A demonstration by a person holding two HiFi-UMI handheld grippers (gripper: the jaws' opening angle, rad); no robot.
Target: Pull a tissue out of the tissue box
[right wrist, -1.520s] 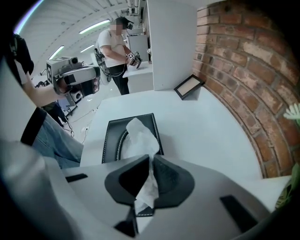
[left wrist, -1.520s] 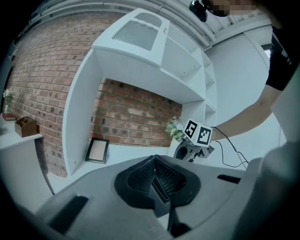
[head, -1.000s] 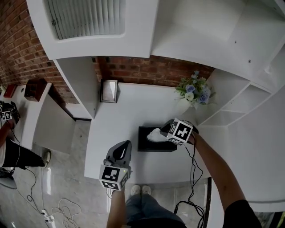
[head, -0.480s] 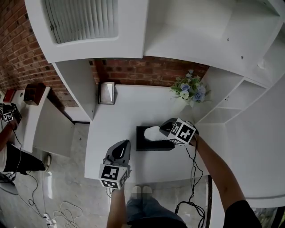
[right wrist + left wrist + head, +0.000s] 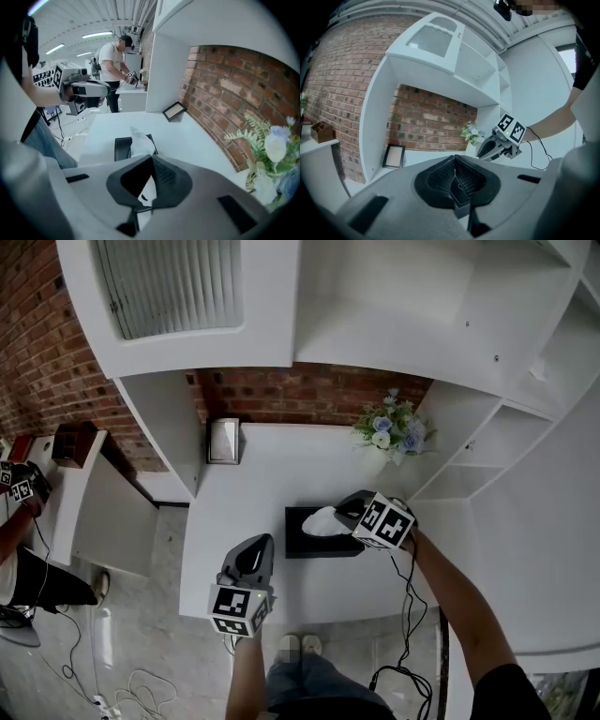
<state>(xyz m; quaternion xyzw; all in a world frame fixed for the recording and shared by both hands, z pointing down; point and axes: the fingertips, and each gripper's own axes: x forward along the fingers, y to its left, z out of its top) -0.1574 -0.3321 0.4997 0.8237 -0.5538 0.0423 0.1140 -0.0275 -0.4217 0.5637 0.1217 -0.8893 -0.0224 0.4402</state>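
— Since the earlier frame the right gripper [image 5: 345,510] has risen slightly and drawn the tissue [image 5: 322,519] with it; the left gripper [image 5: 255,554] kept its place. Where is the box?
— On the white table [image 5: 272,474]. The black tissue box [image 5: 298,546] lies toward the front edge, partly covered by the tissue and the gripper.
— Is the right one clenched?
— Yes, its jaws pinch the tissue, whose lower end is in the box. How much is inside, I cannot see. The left jaws are pressed together, holding nothing.
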